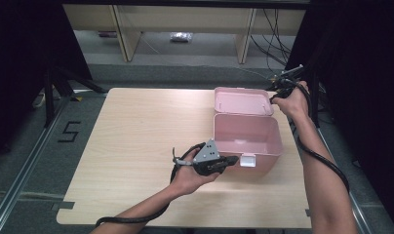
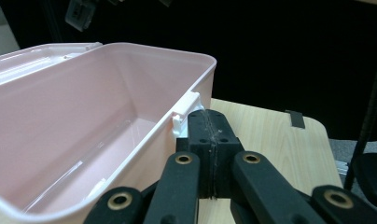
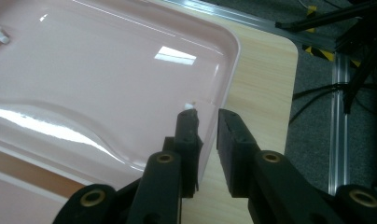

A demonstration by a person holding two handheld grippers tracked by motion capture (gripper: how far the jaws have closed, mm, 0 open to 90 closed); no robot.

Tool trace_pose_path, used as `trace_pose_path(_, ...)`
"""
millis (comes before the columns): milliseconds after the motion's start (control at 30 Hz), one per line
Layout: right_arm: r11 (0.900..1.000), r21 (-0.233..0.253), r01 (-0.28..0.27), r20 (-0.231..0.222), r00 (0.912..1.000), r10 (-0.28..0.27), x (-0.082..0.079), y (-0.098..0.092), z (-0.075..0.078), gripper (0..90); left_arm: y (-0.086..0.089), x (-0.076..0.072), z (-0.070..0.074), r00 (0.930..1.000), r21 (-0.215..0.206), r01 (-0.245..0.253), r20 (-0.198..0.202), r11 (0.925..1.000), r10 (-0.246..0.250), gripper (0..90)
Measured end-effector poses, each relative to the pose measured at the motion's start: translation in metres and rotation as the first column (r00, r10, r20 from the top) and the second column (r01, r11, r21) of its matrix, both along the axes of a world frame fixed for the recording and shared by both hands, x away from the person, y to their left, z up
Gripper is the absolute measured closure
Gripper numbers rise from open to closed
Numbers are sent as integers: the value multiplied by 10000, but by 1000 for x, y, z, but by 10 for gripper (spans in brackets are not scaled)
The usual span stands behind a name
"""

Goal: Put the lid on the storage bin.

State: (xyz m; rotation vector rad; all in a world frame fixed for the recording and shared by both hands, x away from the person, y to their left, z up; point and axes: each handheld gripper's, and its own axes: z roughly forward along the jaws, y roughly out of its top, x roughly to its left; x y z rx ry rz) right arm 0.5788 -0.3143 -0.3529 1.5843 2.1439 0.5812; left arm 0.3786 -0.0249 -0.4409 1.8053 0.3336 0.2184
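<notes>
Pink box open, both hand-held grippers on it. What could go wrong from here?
1. The right hand-held gripper straddles only the thin lid rim with its jaws still apart; it may slip off when lifting.
2. The left hand-held gripper, shut, sits against the white latch; a push could slide the empty box or stress the latch.

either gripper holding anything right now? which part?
Left gripper: jaws shut, pressed against the box by its white latch; whether they pinch anything cannot be told. Right gripper: jaws astride the lid rim, gap visible, not clamped.
</notes>
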Motion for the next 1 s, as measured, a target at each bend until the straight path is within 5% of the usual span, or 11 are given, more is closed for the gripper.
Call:
trace_pose_path(500, 9984, 238, 511, 69, 9987, -513, 13, -5, -7, 797, -25, 8, -15, 9996, 59, 180, 199, 9998, -181, 895)
trace_pose_path(533, 9947, 527, 881, -182, 9960, -873, 12, -2, -8, 796, -26, 8, -16, 9996, 77, 163, 232, 9998, -164, 895)
trace_pose_path(600, 9985, 223, 499, 163, 9986, -503, 15, -6, -11, 795, -29, 9, -18, 9995, -7, 178, 272, 9998, -178, 894)
trace_pose_path(800, 9945, 468, 942, -252, 9953, -931, 17, -1, -12, 789, -33, 10, -21, 9992, 130, 76, 391, 9999, -81, 895)
trace_pose_path(1000, 9986, 221, 490, -34, 9988, -489, 20, 0, -14, 790, -34, 11, -24, 9989, 78, 209, 425, 9998, -212, 894)
